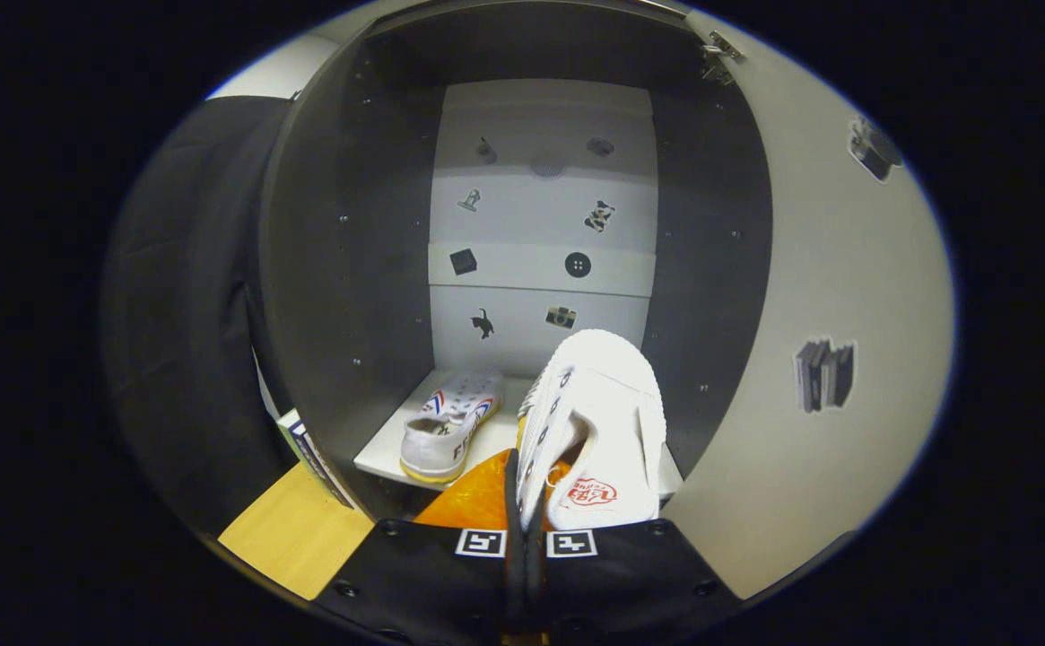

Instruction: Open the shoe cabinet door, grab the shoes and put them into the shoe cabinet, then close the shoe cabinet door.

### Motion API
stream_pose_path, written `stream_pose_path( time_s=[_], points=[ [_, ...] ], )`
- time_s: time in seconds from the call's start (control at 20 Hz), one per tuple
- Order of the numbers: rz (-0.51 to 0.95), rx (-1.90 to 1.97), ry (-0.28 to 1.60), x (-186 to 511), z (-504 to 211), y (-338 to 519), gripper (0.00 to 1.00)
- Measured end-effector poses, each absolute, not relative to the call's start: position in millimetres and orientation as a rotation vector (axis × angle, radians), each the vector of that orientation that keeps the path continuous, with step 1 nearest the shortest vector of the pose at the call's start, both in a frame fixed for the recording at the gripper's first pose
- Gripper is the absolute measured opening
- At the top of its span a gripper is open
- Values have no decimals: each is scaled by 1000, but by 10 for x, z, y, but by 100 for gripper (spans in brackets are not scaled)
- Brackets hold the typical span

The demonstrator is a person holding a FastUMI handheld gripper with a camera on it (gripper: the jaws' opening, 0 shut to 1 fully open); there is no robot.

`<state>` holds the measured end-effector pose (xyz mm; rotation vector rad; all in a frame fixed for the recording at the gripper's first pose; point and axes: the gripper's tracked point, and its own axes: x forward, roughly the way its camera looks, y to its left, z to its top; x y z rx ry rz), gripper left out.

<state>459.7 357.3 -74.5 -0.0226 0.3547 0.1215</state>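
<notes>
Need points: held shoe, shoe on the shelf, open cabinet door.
held shoe (607, 422): gripper view, upper near the opening, in the gripper (526, 529).
shoe on the shelf (446, 431): gripper view, its side.
open cabinet door (809, 269): gripper view, bare inner face.

Gripper (526, 502): two flat, broad finger plates, mirror images of each other, meeting along a narrow vertical seam at the centre. The outer edges of the plates slant outward toward the base, giving the pair a trapezoidal outline. Each plate carries one square fiducial marker, black pattern on a white field, fixed just beside the seam at the forward edge. Small round screw heads are set near the forward corners and along the outer edges of both plates; others lie toward the base
</notes>
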Motion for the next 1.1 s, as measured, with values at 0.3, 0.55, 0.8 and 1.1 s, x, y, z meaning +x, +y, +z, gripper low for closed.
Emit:
stream_pose_path(
  time_s=[0.3, 0.55, 0.8, 1.1],
  points=[
    [81, -24, 377, 5476, -847, 3523, 2],
    [51, -86, 422, 6100, -1103, 3457, 2],
    [26, -40, 480, 6410, -1381, 3421, 3],
    [-15, 18, 538, 6540, -1606, 3307, 9]
  ],
)
